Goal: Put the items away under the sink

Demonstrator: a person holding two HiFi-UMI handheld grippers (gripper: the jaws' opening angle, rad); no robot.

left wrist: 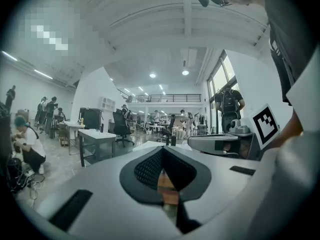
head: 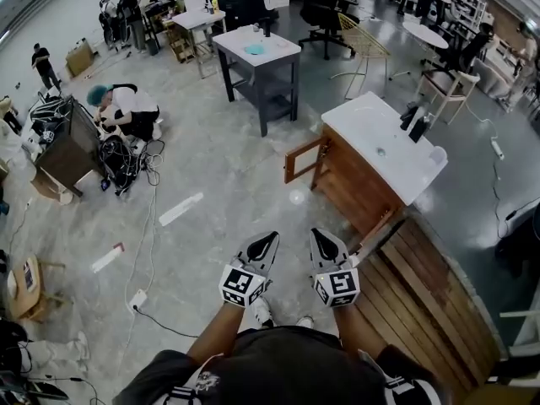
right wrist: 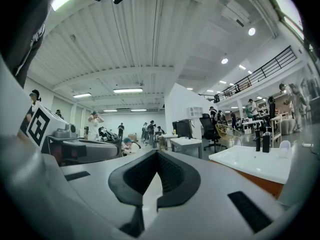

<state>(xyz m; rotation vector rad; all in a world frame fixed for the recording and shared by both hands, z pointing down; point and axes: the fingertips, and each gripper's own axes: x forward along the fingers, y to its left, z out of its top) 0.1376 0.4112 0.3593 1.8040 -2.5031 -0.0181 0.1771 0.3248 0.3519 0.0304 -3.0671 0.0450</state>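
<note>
A white sink top (head: 371,133) sits on a wooden cabinet (head: 354,188) ahead and to the right, with one cabinet door (head: 304,160) swung open to the left. Two dark bottles (head: 417,123) stand on the sink's far side, and the right gripper view shows the bottles (right wrist: 261,140) and the sink top (right wrist: 250,161) too. I hold both grippers level in front of me, well short of the cabinet. My left gripper (head: 267,245) (left wrist: 162,176) is shut with nothing in it. My right gripper (head: 321,241) (right wrist: 152,184) is shut and empty as well.
A wooden deck (head: 430,294) runs along the cabinet's right side. A grey table (head: 257,57) stands further back. A person (head: 126,112) crouches at the left among cables and a cart. A power strip (head: 137,298) and tape marks lie on the concrete floor.
</note>
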